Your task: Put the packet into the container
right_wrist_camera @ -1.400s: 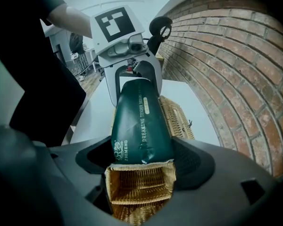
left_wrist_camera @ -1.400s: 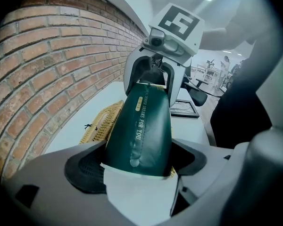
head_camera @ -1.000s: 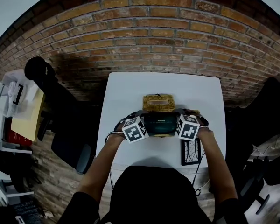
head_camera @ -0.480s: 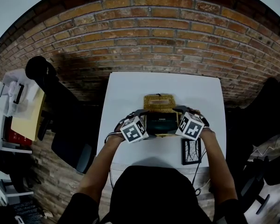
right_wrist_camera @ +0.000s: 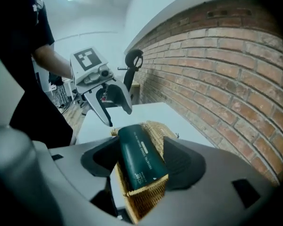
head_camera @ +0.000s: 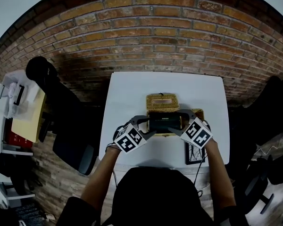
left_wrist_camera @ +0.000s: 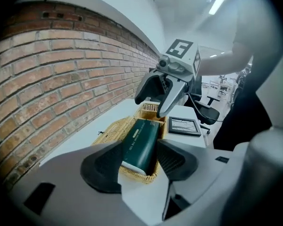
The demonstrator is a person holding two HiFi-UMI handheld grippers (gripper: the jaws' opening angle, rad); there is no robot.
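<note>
Green packet [head_camera: 164, 122] lies in the woven basket [left_wrist_camera: 137, 175] at the middle of the white table [head_camera: 132, 93]. At its two ends hang the left gripper [left_wrist_camera: 139, 164] and the right gripper [right_wrist_camera: 141, 164], both released. Their jaws have just narrowed yet stand apart and press nothing, with the packet showing in each gap.

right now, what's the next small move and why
Probably draw both grippers back, clear of the basket. The packet already lies in it, and the left gripper and right gripper hang above it; their jaws have just been closing partway, on nothing.
</note>
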